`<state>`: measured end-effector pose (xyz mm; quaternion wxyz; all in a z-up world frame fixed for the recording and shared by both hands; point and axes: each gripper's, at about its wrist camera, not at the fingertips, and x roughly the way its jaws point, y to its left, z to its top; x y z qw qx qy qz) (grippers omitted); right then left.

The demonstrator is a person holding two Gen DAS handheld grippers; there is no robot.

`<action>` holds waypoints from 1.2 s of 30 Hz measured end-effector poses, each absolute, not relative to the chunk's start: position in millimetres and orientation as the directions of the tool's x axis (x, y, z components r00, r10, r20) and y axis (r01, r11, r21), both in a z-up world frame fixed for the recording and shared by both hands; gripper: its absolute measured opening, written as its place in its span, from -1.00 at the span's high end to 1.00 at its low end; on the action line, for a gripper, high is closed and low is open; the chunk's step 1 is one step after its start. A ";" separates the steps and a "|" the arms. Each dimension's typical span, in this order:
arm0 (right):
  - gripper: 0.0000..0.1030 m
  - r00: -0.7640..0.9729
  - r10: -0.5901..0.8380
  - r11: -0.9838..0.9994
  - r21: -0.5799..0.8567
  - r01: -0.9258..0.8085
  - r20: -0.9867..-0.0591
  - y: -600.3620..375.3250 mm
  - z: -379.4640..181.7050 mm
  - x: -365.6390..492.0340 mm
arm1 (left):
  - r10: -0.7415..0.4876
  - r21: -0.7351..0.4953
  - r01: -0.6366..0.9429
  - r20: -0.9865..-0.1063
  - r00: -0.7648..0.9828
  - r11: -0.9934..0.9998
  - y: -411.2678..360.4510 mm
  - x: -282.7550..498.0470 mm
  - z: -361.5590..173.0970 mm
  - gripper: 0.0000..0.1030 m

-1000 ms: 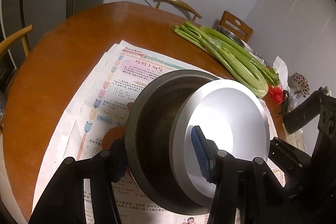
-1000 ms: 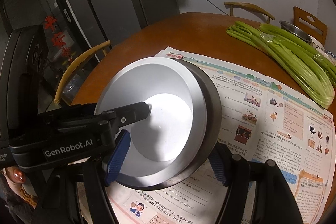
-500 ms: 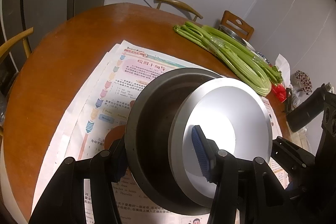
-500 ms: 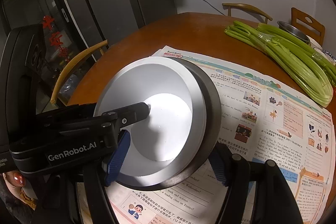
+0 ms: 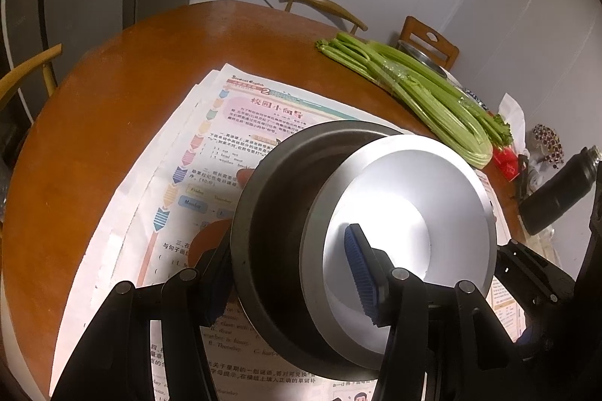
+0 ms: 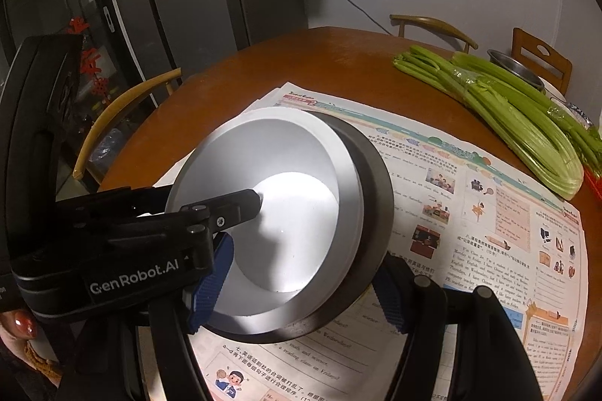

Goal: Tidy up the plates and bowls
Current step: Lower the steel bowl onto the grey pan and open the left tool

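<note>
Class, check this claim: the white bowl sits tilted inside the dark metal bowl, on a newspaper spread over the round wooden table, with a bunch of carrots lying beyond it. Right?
Not quite. Beyond the white bowl and dark metal bowl lies celery, not carrots, as the right wrist view shows. The newspaper and round wooden table stand as stated.

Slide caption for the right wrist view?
Silver plate nested in a dark bowl on newspaper, celery beyond.

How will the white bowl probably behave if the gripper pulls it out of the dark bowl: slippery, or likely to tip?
The white bowl looks smooth and glossy, so it may slip between the pads. It sits tilted inside the dark bowl, so it could rock or slide sideways. The left gripper spans both bowls, so both might lift together.
</note>
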<state>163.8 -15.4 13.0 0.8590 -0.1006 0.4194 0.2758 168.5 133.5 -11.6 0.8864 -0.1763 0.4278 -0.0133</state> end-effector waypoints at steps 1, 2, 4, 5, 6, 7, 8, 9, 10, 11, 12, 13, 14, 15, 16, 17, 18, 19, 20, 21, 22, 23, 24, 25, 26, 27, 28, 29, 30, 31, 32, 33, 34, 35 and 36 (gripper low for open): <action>-0.36 0.497 0.390 0.828 0.059 -0.558 -0.775 -16.1 13.0 164.2 | -0.173 -0.321 -0.125 -0.753 0.634 0.939 132.8 168.6 -11.3 -0.11; -0.36 0.497 0.390 0.828 0.059 -0.558 -0.775 -16.1 12.6 163.7 | -0.172 -0.319 -0.123 -0.754 0.634 0.940 132.2 168.6 -11.1 -0.11; -0.36 0.500 0.388 0.828 0.054 -0.558 -0.775 -16.9 12.2 163.1 | -0.172 -0.316 -0.121 -0.755 0.633 0.941 130.5 168.9 -10.9 -0.11; -0.36 0.500 0.386 0.828 0.053 -0.558 -0.775 -17.7 12.0 162.7 | -0.170 -0.312 -0.119 -0.755 0.633 0.943 129.2 169.0 -10.8 -0.11; -0.36 0.502 0.384 0.829 0.050 -0.557 -0.775 -18.5 11.8 162.6 | -0.171 -0.312 -0.119 -0.756 0.632 0.942 128.4 169.3 -10.9 -0.11; -0.36 0.503 0.383 0.829 0.049 -0.557 -0.775 -19.5 11.6 162.9 | -0.170 -0.311 -0.118 -0.755 0.634 0.943 127.5 169.6 -10.9 -0.11; -0.36 0.502 0.384 0.829 0.050 -0.557 -0.774 -20.9 11.6 162.8 | -0.167 -0.307 -0.116 -0.754 0.635 0.944 126.1 169.7 -10.5 -0.11; -0.36 0.502 0.385 0.830 0.053 -0.555 -0.775 -21.9 11.6 162.9 | -0.165 -0.303 -0.114 -0.754 0.636 0.946 124.5 170.0 -10.1 -0.11; -0.36 0.501 0.384 0.831 0.054 -0.554 -0.776 -23.1 11.5 163.4 | -0.164 -0.300 -0.112 -0.754 0.637 0.947 123.3 170.3 -9.9 -0.11; -0.36 0.501 0.384 0.832 0.055 -0.552 -0.776 -24.5 11.5 163.8 | -0.165 -0.299 -0.109 -0.754 0.636 0.948 122.0 170.6 -9.8 -0.11; -0.36 0.500 0.384 0.832 0.056 -0.551 -0.776 -25.4 11.3 164.0 | -0.166 -0.300 -0.108 -0.755 0.635 0.948 120.9 170.7 -9.7 -0.11; -0.36 0.500 0.382 0.833 0.056 -0.550 -0.777 -26.7 11.2 164.3 | -0.169 -0.300 -0.105 -0.755 0.634 0.948 119.7 171.1 -9.8 -0.11; -0.36 0.501 0.381 0.834 0.055 -0.549 -0.777 -27.7 11.1 164.2 | -0.167 -0.297 -0.103 -0.754 0.635 0.949 118.4 170.9 -9.6 -0.11; -0.36 0.501 0.382 0.833 0.054 -0.550 -0.776 -28.4 11.1 164.0 | -0.164 -0.292 -0.102 -0.754 0.636 0.951 117.0 170.8 -9.0 -0.11; -0.36 0.500 0.383 0.833 0.058 -0.550 -0.777 -29.7 11.0 164.3 | -0.162 -0.290 -0.101 -0.754 0.636 0.952 116.1 171.2 -8.6 -0.11; -0.36 0.499 0.385 0.834 0.060 -0.549 -0.776 -30.6 10.8 164.2 | -0.161 -0.287 -0.098 -0.754 0.637 0.953 114.9 171.5 -8.2 -0.11; -0.36 0.499 0.386 0.834 0.062 -0.549 -0.776 -31.6 10.9 164.3 | -0.162 -0.287 -0.097 -0.753 0.637 0.953 114.4 171.5 -8.2 -0.11; -0.36 0.500 0.384 0.835 0.060 -0.548 -0.776 -32.5 11.1 163.9 | -0.164 -0.287 -0.095 -0.754 0.637 0.953 113.5 171.7 -8.2 -0.11; -0.36 0.504 0.381 0.836 0.056 -0.546 -0.775 -33.3 11.3 163.4 | -0.167 -0.289 -0.093 -0.753 0.636 0.953 112.7 172.1 -8.2 -0.11; -0.36 0.506 0.378 0.837 0.052 -0.545 -0.775 -34.0 11.4 163.4 | -0.172 -0.294 -0.091 -0.753 0.635 0.952 112.2 172.6 -8.4 -0.11; -0.36 0.509 0.374 0.838 0.048 -0.543 -0.775 -34.7 11.6 163.0 | -0.181 -0.302 -0.088 -0.754 0.631 0.949 111.2 173.4 -9.1 -0.11; -0.36 0.513 0.368 0.840 0.041 -0.541 -0.776 -35.8 11.8 162.9 | -0.187 -0.307 -0.085 -0.754 0.629 0.948 110.3 173.9 -9.7 -0.11; -0.36 0.516 0.364 0.841 0.036 -0.540 -0.775 -36.2 12.1 162.2 | -0.191 -0.309 -0.083 -0.754 0.628 0.947 109.7 174.4 -10.2 -0.12; -0.36 0.518 0.362 0.842 0.033 -0.539 -0.775 -37.0 12.1 162.3 | -0.193 -0.310 -0.081 -0.754 0.628 0.947 108.9 174.5 -10.3 -0.11; -0.36 0.518 0.362 0.842 0.034 -0.538 -0.775 -37.4 12.0 162.7 | -0.194 -0.310 -0.079 -0.754 0.628 0.947 108.0 174.5 -10.3 -0.11; -0.36 0.517 0.363 0.843 0.038 -0.536 -0.775 -38.7 11.9 163.2 | -0.197 -0.312 -0.078 -0.753 0.628 0.947 107.4 174.6 -10.4 -0.11; -0.36 0.514 0.365 0.844 0.043 -0.534 -0.776 -39.8 11.9 163.9 | -0.197 -0.313 -0.078 -0.753 0.628 0.947 106.8 174.6 -10.4 -0.11; -0.36 0.512 0.367 0.844 0.047 -0.534 -0.777 -40.6 11.9 164.2 | -0.196 -0.312 -0.078 -0.753 0.628 0.947 106.0 174.7 -10.4 -0.11; -0.36 0.511 0.368 0.844 0.048 -0.534 -0.777 -41.3 11.8 164.1 | -0.197 -0.312 -0.077 -0.753 0.628 0.947 105.7 174.8 -10.4 -0.11; -0.36 0.510 0.368 0.844 0.049 -0.534 -0.777 -41.3 11.9 164.2 | -0.197 -0.312 -0.077 -0.753 0.628 0.947 105.4 174.9 -10.3 -0.11; -0.36 0.510 0.369 0.844 0.050 -0.535 -0.777 -41.3 11.9 164.1 | -0.197 -0.312 -0.077 -0.753 0.628 0.947 105.4 174.8 -10.4 -0.12; -0.36 0.510 0.369 0.843 0.049 -0.535 -0.777 -41.5 12.0 164.0 | -0.198 -0.312 -0.076 -0.753 0.628 0.947 105.5 175.0 -10.3 -0.12; -0.36 0.508 0.368 0.843 0.049 -0.536 -0.778 -41.4 12.2 164.0 | -0.199 -0.313 -0.076 -0.753 0.627 0.947 105.5 175.0 -10.4 -0.12; -0.36 0.508 0.368 0.843 0.049 -0.536 -0.779 -42.3 12.5 163.9 | -0.198 -0.312 -0.075 -0.753 0.627 0.947 105.0 175.0 -10.4 -0.12; -0.36 0.507 0.368 0.843 0.048 -0.536 -0.779 -42.3 12.3 163.9 | -0.199 -0.312 -0.074 -0.752 0.628 0.947 104.2 174.7 -10.4 -0.12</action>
